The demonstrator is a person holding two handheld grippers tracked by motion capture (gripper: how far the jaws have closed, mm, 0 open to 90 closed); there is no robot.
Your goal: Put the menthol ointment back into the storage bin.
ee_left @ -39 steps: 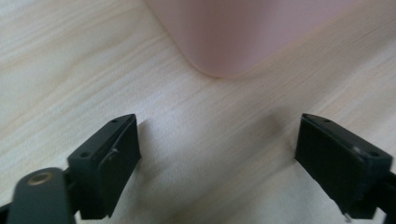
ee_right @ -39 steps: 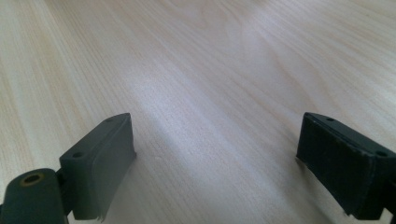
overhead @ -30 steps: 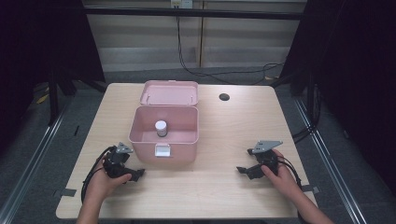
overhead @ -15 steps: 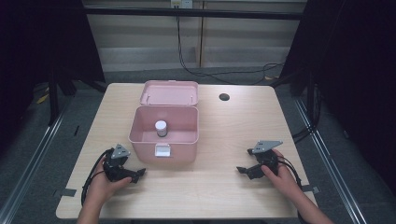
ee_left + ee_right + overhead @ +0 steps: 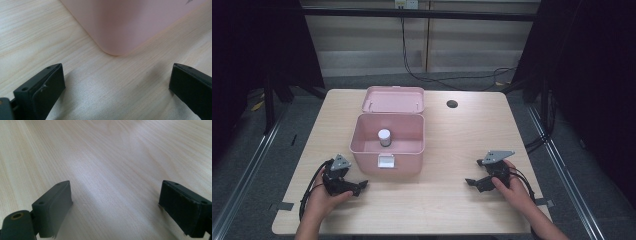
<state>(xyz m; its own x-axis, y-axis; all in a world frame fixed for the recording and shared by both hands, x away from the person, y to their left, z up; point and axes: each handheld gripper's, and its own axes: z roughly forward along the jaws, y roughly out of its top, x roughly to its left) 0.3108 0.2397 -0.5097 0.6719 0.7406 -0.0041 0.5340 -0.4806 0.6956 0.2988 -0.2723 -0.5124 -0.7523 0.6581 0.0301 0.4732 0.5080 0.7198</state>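
Pink box (image 5: 388,150) at table (image 5: 452,210) centre, open, lid (image 5: 394,99) lying flat behind it. Small white-capped jar (image 5: 384,137) upright inside. Left gripper (image 5: 354,186) just beside box's near left corner, jaws having just opened wide, nothing between them. Right gripper (image 5: 474,172) well apart on bare wood, jaws spread, empty. Dark hole (image 5: 452,104) at far right.

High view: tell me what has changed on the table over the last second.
The left claw, near the front left corner of the pink box, has just been opening its jaws a little wider, with nothing between them. Otherwise nothing visibly moved: the right claw rests open on the table, and the small jar stands in the box, lid behind.
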